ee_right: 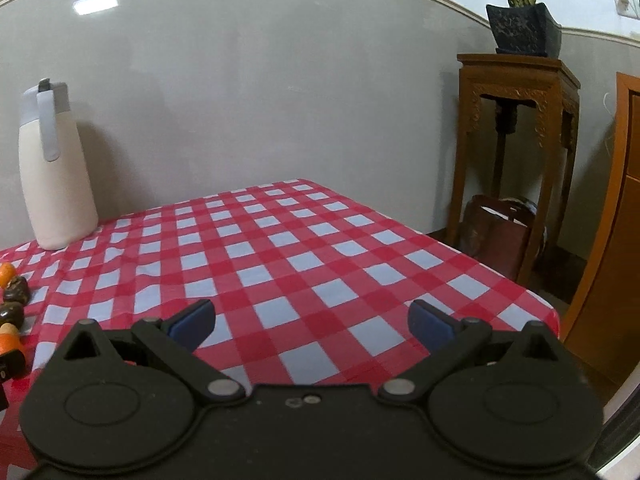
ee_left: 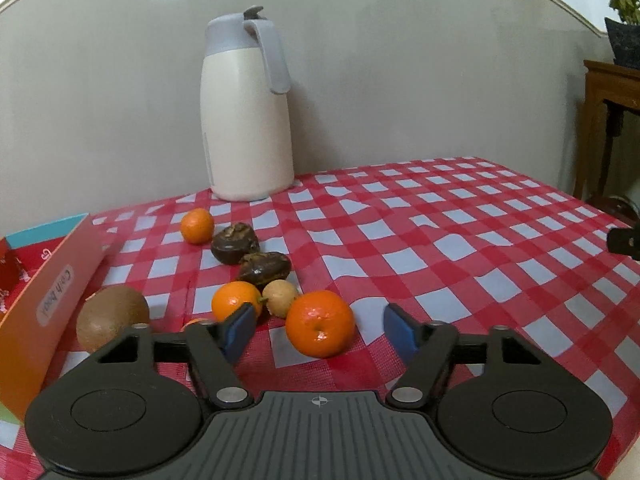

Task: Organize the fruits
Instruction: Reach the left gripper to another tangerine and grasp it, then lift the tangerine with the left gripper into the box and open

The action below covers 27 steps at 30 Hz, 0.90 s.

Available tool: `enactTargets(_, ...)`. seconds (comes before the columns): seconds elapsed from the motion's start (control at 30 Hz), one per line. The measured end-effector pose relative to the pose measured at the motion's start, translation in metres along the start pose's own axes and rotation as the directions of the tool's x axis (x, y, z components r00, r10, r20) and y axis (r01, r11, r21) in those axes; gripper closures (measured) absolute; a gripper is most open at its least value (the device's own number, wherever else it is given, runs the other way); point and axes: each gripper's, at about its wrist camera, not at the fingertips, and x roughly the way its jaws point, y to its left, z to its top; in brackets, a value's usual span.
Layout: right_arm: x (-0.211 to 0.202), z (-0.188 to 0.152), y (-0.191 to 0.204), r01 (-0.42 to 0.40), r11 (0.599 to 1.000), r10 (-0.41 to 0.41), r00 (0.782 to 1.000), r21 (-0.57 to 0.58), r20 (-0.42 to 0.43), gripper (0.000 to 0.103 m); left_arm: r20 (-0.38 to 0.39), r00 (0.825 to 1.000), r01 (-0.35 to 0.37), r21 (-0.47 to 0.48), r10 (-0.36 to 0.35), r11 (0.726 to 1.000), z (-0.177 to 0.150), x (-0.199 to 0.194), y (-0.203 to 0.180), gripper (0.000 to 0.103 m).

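Left wrist: my left gripper (ee_left: 319,330) fingers spread around tangerine (ee_left: 320,323), untouching; right gripper (ee_right: 311,322) fingers released over table (ee_right: 320,248).

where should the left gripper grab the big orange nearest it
Across its round middle, coming straight in from the front. The nearest orange sits between the open left gripper pads, its right flank free; the small tan fruit crowds its back left.

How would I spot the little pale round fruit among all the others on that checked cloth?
Start at the tall white jug at the back of the checked tablecloth and follow the line of fruit toward the camera. Past two wrinkled dark fruits sits the small tan fruit, tucked between two mandarins. It is the smallest piece, smooth and beige, neither orange nor dark.
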Motion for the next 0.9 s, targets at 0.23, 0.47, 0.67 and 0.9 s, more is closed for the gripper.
enactTargets(0.23,0.000,0.000,-0.001,-0.014,1.000,0.014,1.000,0.010,-0.001,0.000,-0.059,0.998,0.003,-0.001,-0.003,1.000,0.000,0.012,0.000,0.056)
enactTargets(0.47,-0.001,0.000,0.005,-0.027,1.000,0.027,1.000,-0.008,0.000,0.000,-0.076,0.997,0.013,-0.009,-0.014,1.000,0.000,0.013,0.002,0.064)
enactTargets(0.67,-0.003,0.002,0.011,-0.035,0.999,0.035,0.999,-0.009,0.003,0.000,-0.054,0.999,0.005,-0.009,-0.006,1.000,0.002,0.002,0.012,0.064)
enactTargets(0.9,-0.011,0.003,0.033,-0.073,0.997,0.074,0.997,-0.019,0.014,0.000,-0.024,0.999,-0.021,-0.014,0.021,1.000,0.005,-0.019,0.034,0.064)
